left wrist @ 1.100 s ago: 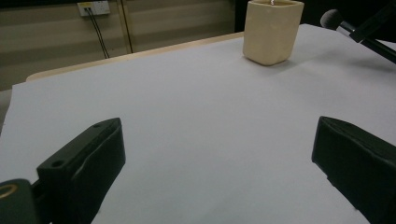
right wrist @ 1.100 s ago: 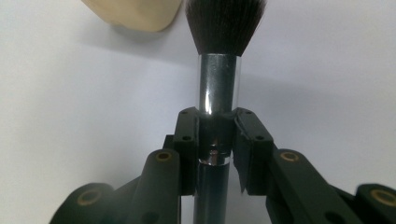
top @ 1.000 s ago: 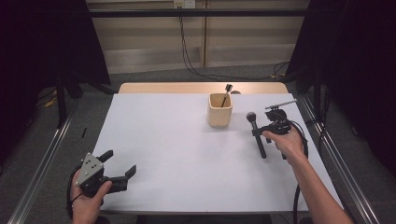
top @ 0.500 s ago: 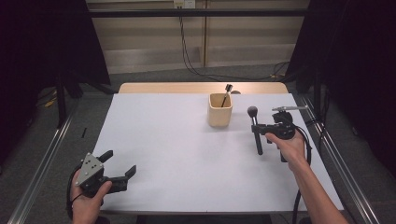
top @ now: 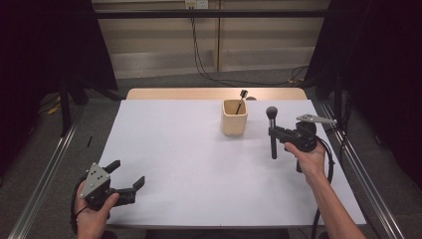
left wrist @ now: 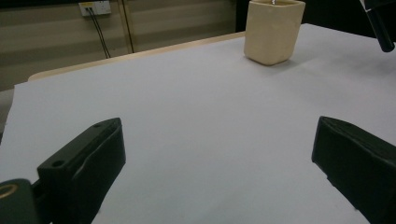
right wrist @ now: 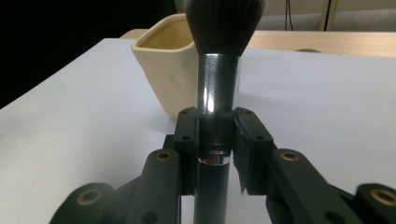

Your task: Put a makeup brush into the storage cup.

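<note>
- Where the right gripper (top: 273,133) is held above the right part of the white table (top: 189,149), its jaws are pressed onto a makeup brush (top: 272,130), clamping the silver ferrule and the top of the dark handle
- Brush stands upright: dark bristle head at the top, handle end pointing down toward the table surface; whether that end touches the table cannot be told
- Right gripper view confirms the clamp: both jaws bear against the brush (right wrist: 215,88) from either side, with the bristles above them
- Cream square cup (top: 234,117) stands near the far edge of the table, just left of the held brush and apart from it; a second dark-tipped tool (top: 242,99) leans inside it
- Same cup (right wrist: 170,65) appears directly behind the brush in the right gripper view
- Left gripper (top: 130,181) sits at the near left corner of the table, jaws spread wide with nothing between them
- Left gripper view shows bare white table between the two jaws, with the cup (left wrist: 273,30) well ahead of them
</note>
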The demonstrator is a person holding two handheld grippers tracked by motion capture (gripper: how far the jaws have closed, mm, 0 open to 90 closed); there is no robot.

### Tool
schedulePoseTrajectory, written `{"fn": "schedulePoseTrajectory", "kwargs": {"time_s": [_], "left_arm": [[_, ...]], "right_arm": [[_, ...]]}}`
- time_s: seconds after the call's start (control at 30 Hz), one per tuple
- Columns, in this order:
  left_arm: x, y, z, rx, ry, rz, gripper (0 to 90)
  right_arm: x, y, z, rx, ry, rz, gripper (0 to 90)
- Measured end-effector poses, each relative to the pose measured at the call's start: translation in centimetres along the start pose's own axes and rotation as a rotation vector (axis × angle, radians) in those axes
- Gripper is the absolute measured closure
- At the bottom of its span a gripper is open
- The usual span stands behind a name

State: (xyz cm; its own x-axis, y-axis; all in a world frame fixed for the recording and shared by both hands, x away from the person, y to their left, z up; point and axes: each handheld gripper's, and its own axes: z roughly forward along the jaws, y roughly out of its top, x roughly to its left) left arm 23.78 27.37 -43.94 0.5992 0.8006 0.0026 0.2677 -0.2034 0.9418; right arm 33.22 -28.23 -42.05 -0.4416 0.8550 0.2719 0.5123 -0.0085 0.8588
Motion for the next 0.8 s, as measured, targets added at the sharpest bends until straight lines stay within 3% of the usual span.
{"fn": "schedulePoseTrajectory", "kwargs": {"time_s": [0.13, 0.33, 0.8], "left_arm": [[0.0, 0.0, -0.1, -0.001, 0.004, -0.004, 2.8], [0.0, 0.0, -0.1, -0.005, 0.005, -0.002, 2.8], [0.1, 0.0, -0.1, -0.007, 0.012, -0.003, 2.8]], "right_arm": [[0.2, -0.1, -0.3, -0.073, 0.025, -0.030, 73.3], [0.7, -0.1, -0.7, -0.135, 0.050, -0.086, 73.4], [1.4, 0.6, -1.0, -0.241, 0.064, -0.083, 73.3]]}}
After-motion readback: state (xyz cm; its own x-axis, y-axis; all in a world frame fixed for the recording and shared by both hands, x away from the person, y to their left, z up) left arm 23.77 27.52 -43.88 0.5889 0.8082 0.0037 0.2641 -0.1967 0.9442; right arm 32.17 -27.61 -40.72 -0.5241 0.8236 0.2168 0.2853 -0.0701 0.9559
